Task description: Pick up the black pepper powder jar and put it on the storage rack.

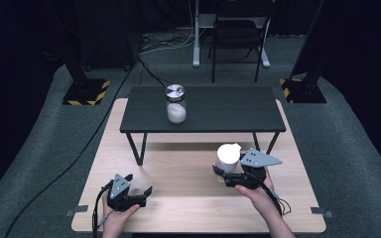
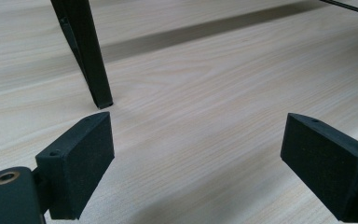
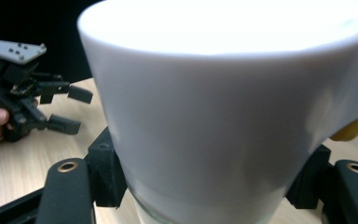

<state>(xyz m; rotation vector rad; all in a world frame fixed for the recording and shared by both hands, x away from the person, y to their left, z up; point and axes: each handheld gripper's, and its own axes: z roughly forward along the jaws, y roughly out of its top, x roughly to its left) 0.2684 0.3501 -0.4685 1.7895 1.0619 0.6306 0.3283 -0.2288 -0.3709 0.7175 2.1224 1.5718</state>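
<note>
Held above the light wooden board [image 1: 188, 198], right of centre: a white cup [image 1: 227, 154] with a small pouring lip, contents washed out by glare and impossible to tell. Farther back, standing on the small black table [image 1: 228, 111]: a glass jar [image 1: 176, 104] with a shiny metal lid, roughly half full of something white (grain or powder, too small to tell), near the table's left half and well apart from the cup.

Plenty of bare board between the two hands and ahead of the left one; black table leg [image 2: 91, 65] planted just beyond the left jaw tips, board edges well clear on both sides.

Right gripper [image 1: 234, 174]: jaws clamped on the lower body of the cup, pads pressing either side of it in the right gripper view, cup off the board. Left gripper [image 1: 138, 194]: jaws spread wide, nothing between them, low over the wood near the front left.
</note>
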